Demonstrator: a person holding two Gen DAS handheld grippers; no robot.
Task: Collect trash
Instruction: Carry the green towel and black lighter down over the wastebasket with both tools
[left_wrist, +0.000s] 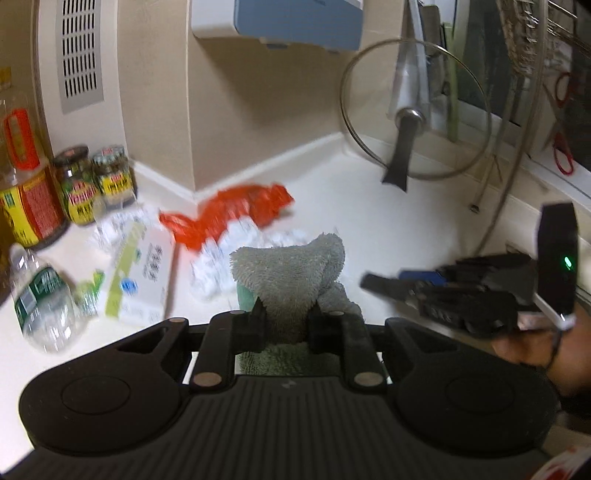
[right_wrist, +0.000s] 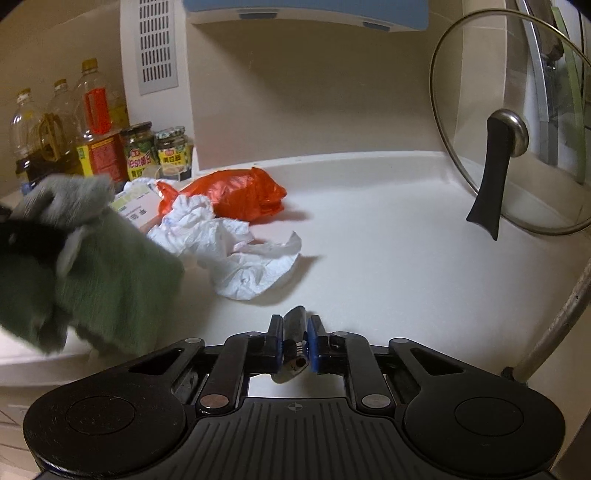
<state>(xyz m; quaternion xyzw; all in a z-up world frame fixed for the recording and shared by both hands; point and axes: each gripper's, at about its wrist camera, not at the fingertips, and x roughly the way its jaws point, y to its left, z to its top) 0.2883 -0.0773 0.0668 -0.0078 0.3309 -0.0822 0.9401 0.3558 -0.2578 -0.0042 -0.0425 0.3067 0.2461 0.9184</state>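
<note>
Lighter (right_wrist: 293, 345): small metal cylinder, pinched between right gripper (right_wrist: 294, 341) fingers, just above bench (right_wrist: 388, 258).
Cloth (left_wrist: 291, 280): fuzzy green, clamped by left gripper (left_wrist: 286, 317).
Advice: carry both clear without loosening.
Remaining trash: crumpled white tissue (right_wrist: 229, 251), glossy orange bag (right_wrist: 236, 192).

glass lid (right_wrist: 517, 122) leaning on wall | jars (right_wrist: 153, 149) | oil bottles (right_wrist: 94, 122)
</note>
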